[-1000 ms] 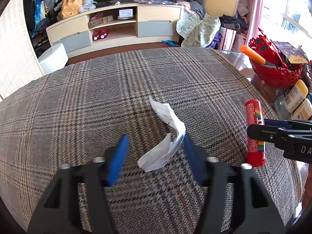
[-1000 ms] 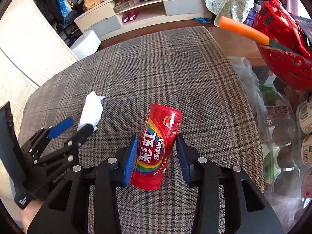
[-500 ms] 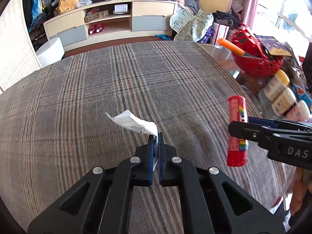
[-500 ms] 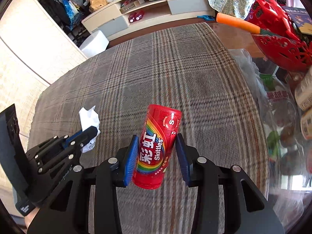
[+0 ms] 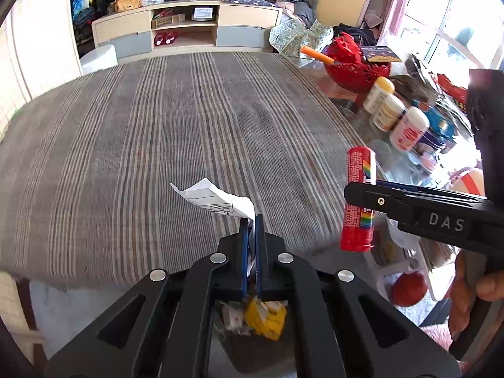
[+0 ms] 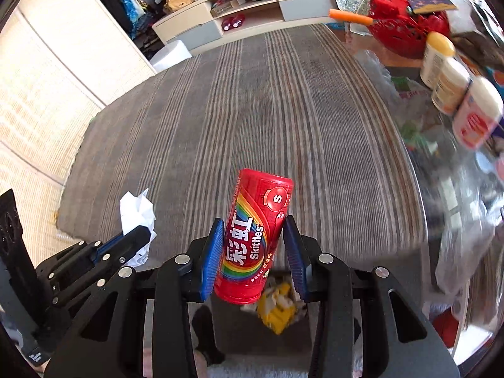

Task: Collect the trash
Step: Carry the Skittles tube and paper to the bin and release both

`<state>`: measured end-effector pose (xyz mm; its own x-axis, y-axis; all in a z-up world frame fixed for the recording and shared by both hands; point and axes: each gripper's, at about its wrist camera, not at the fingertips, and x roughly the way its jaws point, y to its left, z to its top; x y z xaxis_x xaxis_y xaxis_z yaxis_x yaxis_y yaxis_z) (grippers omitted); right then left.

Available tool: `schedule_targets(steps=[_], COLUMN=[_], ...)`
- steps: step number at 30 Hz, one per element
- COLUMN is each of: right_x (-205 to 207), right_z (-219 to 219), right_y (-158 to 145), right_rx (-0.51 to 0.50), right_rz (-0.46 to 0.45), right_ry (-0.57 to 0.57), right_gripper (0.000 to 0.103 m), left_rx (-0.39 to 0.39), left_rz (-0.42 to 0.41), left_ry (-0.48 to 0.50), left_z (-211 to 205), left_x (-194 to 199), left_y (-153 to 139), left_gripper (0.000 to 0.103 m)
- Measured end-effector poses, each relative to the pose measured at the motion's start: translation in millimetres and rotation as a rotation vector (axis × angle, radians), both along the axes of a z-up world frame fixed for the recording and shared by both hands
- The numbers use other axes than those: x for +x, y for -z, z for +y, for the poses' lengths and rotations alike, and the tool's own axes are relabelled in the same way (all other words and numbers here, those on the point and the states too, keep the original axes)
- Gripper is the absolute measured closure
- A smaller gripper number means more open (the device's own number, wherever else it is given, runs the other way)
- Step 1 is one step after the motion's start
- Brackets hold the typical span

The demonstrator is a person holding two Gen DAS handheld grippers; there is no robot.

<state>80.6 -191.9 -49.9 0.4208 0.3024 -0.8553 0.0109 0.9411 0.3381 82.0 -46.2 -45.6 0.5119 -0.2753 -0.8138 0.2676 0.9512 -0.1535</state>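
- The left hand-held gripper (image 5: 250, 220), at the lower middle of its own view, has its blue pads pressed together on a crumpled white paper (image 5: 217, 200); the paper sticks out up and to the left of the tips, clear of the cloth.
- The right hand-held gripper (image 6: 255, 245) is clamped on a red Skittles tube (image 6: 253, 239), which stands nearly upright between the blue pads with its cap end tilted toward the upper right.
- From the left view the tube shows at the right of the frame, and fingers of a hand (image 5: 469, 286) grip the tool at the lower right.
- Behind both lies a striped, plaid-covered table (image 5: 157, 126), blurred.
- Below the grippers, at the bottom middle, a trash bin (image 5: 255, 330) holds yellow and white scraps (image 6: 277, 308).
- At the upper right stand white bottles (image 5: 390, 111) beside a red basket (image 5: 352, 69).
- A TV cabinet (image 5: 189, 28) runs across the top.
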Motion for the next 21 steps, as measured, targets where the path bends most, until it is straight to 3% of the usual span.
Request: schedule_targets(steps=[6,11,16,21], right_x=[-64,-98,-100,-89], right_z=[3,7,13,18], right_y=[23,67,112,122], right_rx=[-0.037,-0.04,-0.056,-0.092], right_rz=[0.016,0.052,0.093,0.091], right_ry=[-0.026,-0.054,-0.083,-0.08], right_gripper=[0.063,0.063,0.063,0.063], left_rx=[-0.071,-0.093,-0.113,-0.109], left_rz=[0.047,0.094,0.162,0.204], left_ry=[-0.014,-0.017,-0.015,-0.01], left_z=[12,13,12,5], left_x=[-71,-106,-113,-112], left_y=[33,76,120,145], left_gripper=[0.101,0.101,0.1,0.1])
